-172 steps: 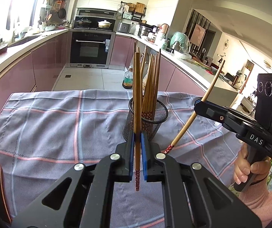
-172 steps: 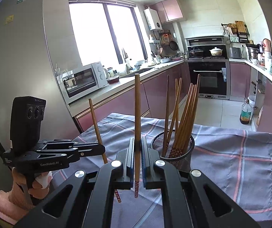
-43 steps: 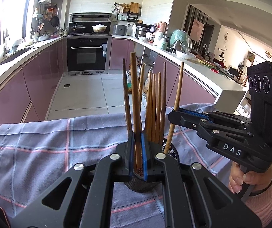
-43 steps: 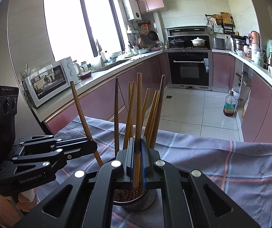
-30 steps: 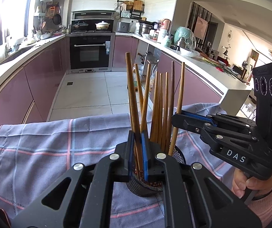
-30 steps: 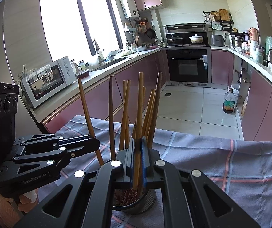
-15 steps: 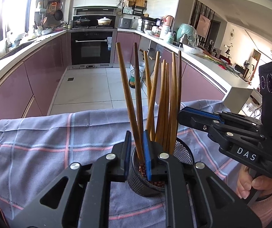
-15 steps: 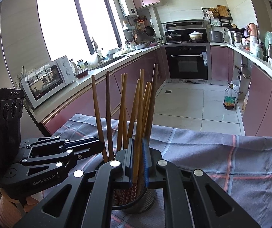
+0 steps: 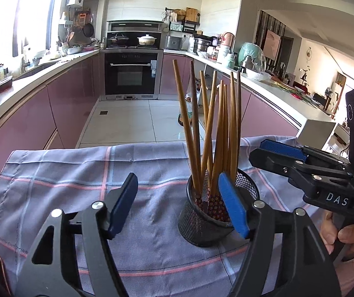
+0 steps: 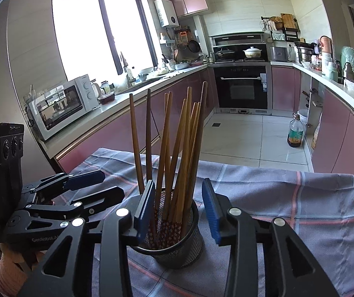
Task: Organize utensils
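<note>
A black mesh holder (image 9: 201, 225) stands on the checked cloth with several brown chopsticks (image 9: 216, 133) upright in it. My left gripper (image 9: 178, 204) is open and empty; its right finger is in front of the holder's rim, the left finger over bare cloth. My right gripper (image 10: 179, 209) is open and empty, its fingers on either side of the holder (image 10: 177, 247) and the chopsticks (image 10: 181, 143). Each gripper shows in the other's view: the right one (image 9: 288, 156) to the right of the holder, the left one (image 10: 77, 185) to its left.
The grey-blue checked cloth (image 9: 77, 173) covers the table; its far edge drops to the kitchen floor. Pink cabinets, an oven (image 9: 133, 74) and counters lie beyond. A microwave (image 10: 63, 104) stands on the left counter. A bottle (image 10: 295, 132) stands on the floor.
Both grippers have opened and let go of their chopsticks, which now stand in the holder with the others. Both grippers have drawn back a little.
</note>
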Demonstrator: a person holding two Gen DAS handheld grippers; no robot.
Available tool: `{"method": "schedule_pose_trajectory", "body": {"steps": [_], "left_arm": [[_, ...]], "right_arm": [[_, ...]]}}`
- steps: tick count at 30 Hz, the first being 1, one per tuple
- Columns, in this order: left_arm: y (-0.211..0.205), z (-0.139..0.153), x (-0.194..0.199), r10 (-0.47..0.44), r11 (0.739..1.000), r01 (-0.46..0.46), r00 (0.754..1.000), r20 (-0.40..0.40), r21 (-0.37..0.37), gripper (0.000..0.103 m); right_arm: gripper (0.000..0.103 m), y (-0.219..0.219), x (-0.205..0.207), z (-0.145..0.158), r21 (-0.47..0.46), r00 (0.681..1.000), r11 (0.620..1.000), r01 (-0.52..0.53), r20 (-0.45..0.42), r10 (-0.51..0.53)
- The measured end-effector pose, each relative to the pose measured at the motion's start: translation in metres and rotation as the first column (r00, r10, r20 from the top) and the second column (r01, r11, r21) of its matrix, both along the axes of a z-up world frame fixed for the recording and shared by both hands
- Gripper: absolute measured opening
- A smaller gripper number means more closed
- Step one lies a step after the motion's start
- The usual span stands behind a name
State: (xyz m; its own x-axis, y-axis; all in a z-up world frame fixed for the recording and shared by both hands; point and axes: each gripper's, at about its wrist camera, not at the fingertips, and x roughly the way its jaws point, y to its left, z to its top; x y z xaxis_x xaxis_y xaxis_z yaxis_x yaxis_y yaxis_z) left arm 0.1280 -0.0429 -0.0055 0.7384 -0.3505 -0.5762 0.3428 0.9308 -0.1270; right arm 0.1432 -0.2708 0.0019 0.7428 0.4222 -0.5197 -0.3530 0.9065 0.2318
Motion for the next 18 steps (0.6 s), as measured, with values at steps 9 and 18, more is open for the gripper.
{"method": "schedule_pose_trajectory", "body": {"steps": [9, 18], "left_arm": [[0.027, 0.007, -0.040, 0.107, 0.994, -0.107, 0.990, 0.097, -0.001, 0.098], [0.048, 0.002, -0.084, 0.186, 0.982, -0.187, 0.973, 0.140, -0.004, 0.098]], "right_arm": [[0.089, 0.008, -0.043, -0.001, -0.047, 0.991, 0.997, 0.065, 0.117, -0.059], [0.096, 0.015, -0.080, -0.010, -0.057, 0.972, 0.990, 0.128, 0.205, -0.114]]}}
